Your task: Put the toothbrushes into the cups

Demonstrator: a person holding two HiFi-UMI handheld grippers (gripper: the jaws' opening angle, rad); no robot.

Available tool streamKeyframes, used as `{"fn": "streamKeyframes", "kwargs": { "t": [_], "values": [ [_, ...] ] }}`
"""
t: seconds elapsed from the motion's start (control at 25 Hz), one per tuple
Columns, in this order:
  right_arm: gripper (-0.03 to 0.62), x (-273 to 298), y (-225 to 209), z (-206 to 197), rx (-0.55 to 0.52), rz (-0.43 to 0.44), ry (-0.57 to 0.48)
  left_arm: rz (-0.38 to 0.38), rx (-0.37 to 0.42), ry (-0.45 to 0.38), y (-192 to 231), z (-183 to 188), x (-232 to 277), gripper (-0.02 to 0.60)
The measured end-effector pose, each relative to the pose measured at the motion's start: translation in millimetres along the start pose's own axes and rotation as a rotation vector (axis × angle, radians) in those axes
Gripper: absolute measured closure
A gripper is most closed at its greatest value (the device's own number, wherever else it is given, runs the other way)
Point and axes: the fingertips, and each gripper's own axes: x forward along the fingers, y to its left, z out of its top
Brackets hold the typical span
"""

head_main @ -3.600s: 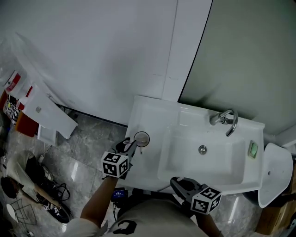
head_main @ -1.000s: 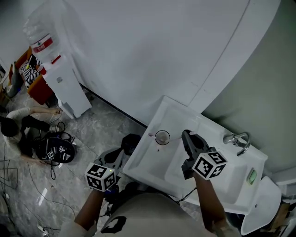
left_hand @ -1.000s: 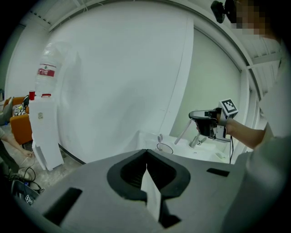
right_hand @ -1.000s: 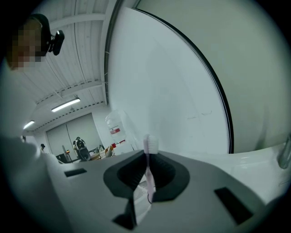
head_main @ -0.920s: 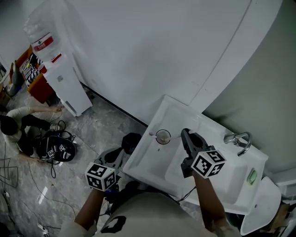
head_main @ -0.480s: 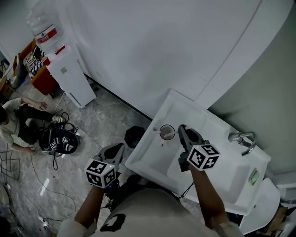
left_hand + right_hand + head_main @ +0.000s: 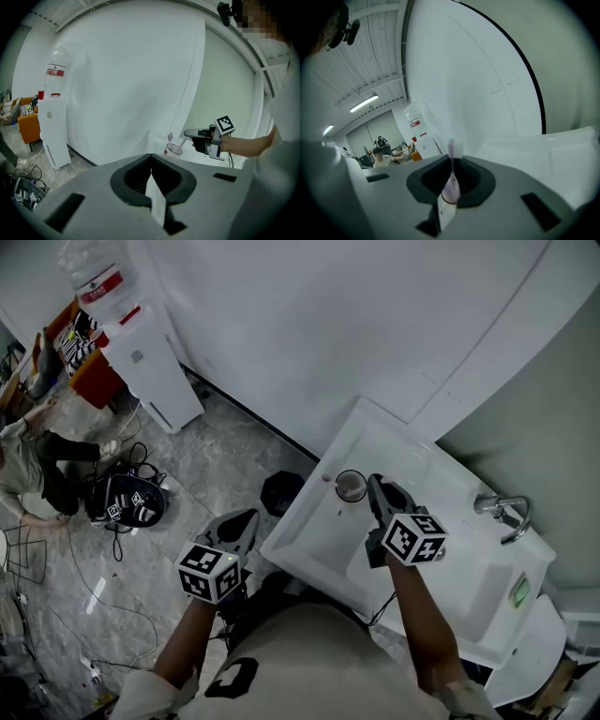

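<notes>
Right gripper view gives the clearest look at the toothbrush (image 7: 451, 185). It is pinched by its pale handle between the jaws of the right claw (image 7: 451, 164), with the bristle head up and the handle end hanging below the jaws. I think it is held this way so that the handle end can enter the cup first and the bristles end on top.

In the head view the cup (image 7: 351, 486), a clear one, stands on the left ledge of the sink (image 7: 314, 531), near the wall. The right claw's tip is just beside it, on the basin side. From the left gripper view a pale end under this claw reaches toward the mouth of the cup, but I cannot tell if it is already inside or only above the rim. The toothbrush is not yet released, so the step in hand looks like the lowering into the cup. The next move needs the handle end centred over the mouth, because a light cup can tip if its rim is pushed.

The left claw (image 7: 242, 521) is closed with nothing in it. It hangs off the sink's front corner, over the floor (image 7: 216, 465), probably to leave the cup free for the other hand. Further left stands a water dispenser (image 7: 141, 362).
</notes>
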Motion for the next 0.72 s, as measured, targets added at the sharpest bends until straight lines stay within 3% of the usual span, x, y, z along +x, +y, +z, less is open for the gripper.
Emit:
{"fn": "streamKeyframes", "kwargs": {
  "t": [0.72],
  "values": [
    [0.562, 9.5, -25.6, -29.5, 0.062, -0.045, 0.042, -0.009, -0.003, 0.006, 2.0, -1.0, 4.0, 0.561]
  ]
}}
